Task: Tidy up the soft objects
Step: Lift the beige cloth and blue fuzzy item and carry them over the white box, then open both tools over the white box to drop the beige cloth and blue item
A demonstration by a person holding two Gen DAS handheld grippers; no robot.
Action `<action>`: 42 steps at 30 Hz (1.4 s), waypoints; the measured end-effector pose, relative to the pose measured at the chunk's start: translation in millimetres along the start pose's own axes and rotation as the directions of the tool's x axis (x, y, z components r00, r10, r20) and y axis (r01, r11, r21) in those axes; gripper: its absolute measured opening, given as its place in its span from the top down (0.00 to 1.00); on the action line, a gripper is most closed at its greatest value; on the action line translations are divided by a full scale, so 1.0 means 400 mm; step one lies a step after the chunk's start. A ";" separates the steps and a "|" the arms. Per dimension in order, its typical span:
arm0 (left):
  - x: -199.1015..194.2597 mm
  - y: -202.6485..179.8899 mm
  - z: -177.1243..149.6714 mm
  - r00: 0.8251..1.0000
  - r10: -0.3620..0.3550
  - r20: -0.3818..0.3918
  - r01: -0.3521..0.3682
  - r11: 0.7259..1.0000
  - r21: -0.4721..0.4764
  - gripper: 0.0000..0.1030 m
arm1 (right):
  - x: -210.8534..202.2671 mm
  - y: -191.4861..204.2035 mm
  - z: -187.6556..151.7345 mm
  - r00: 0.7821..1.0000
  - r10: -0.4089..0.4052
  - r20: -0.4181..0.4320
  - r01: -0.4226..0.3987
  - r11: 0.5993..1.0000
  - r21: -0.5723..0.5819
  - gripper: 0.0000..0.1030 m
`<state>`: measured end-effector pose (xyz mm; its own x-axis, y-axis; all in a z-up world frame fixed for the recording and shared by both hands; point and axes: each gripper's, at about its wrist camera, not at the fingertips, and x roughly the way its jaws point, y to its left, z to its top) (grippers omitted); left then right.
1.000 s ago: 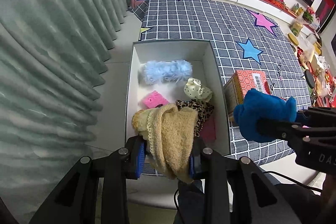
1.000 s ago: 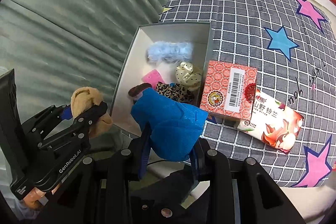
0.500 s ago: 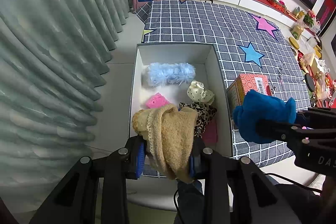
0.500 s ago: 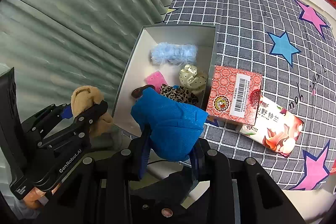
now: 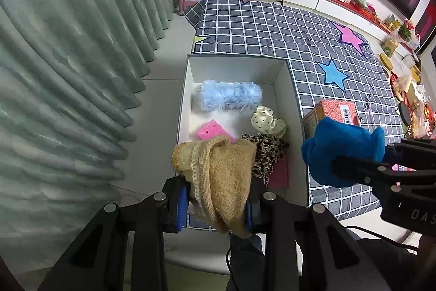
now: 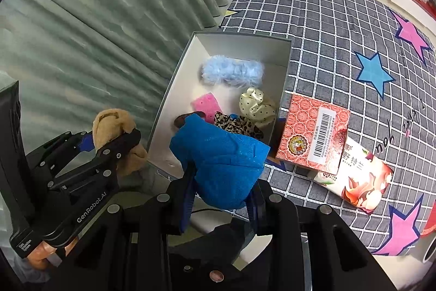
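While both tongs (image 5: 216, 205) (image 6: 222, 198) pinch cloths — tan (image 5: 220, 176), blue (image 6: 220, 157) — box (image 5: 297, 111) middle lies bare.

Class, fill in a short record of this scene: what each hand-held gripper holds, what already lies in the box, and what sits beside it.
left hand-held gripper: shut on tan knitted cloth
right hand-held gripper: shut on blue plush cloth
white box contents: fluffy light-blue item, pink sponge, polka-dot scrunchie, leopard-print fabric
beside box: red patterned carton, floral tissue pack
surface: checked tablecloth
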<state>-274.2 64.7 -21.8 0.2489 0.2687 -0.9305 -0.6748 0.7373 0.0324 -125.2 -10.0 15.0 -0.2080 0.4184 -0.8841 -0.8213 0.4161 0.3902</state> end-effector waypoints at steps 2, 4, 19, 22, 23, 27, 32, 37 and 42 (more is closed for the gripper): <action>0.002 0.005 0.001 1.000 0.001 -0.003 -0.001 1.000 -0.007 0.67 | 0.004 0.002 0.004 1.000 0.000 -0.004 0.000 1.000 -0.003 0.67; 0.005 0.013 0.001 1.000 0.001 -0.006 -0.001 1.000 -0.015 0.66 | 0.006 0.005 0.009 1.000 -0.006 -0.007 0.006 1.000 -0.010 0.67; 0.048 0.016 0.001 0.998 -0.003 -0.064 0.000 0.999 -0.043 0.66 | 0.034 0.032 0.042 0.996 -0.087 -0.021 0.085 0.992 -0.095 0.67; 0.055 0.015 0.003 0.997 -0.001 -0.072 -0.003 0.999 -0.049 0.66 | 0.043 0.027 0.049 0.996 -0.085 -0.035 0.082 0.992 -0.097 0.67; 0.057 0.015 0.005 0.997 0.000 -0.075 -0.003 0.999 -0.050 0.66 | 0.044 0.026 0.052 0.996 -0.084 -0.038 0.080 0.992 -0.098 0.67; 0.065 0.009 0.013 0.996 -0.001 -0.085 -0.004 0.998 -0.056 0.66 | 0.049 0.021 0.063 0.996 -0.081 -0.048 0.076 0.992 -0.104 0.67; 0.079 0.001 0.033 0.995 -0.005 -0.098 -0.003 0.997 -0.073 0.66 | 0.051 0.008 0.083 0.994 -0.086 -0.062 0.078 0.990 -0.114 0.67; 0.105 -0.009 0.059 0.994 0.000 -0.113 -0.010 0.996 -0.089 0.65 | 0.057 -0.013 0.121 0.994 -0.086 -0.072 0.078 0.990 -0.116 0.67; 0.140 -0.028 0.079 0.989 0.003 -0.145 -0.017 0.995 -0.096 0.65 | 0.068 -0.026 0.171 0.994 -0.075 -0.081 0.065 0.991 -0.116 0.67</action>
<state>-231.0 91.1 -62.6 0.1436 0.1781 -0.9735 -0.7425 0.6697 0.0130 -86.1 52.4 4.6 -0.1882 0.3190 -0.9289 -0.8892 0.3463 0.2991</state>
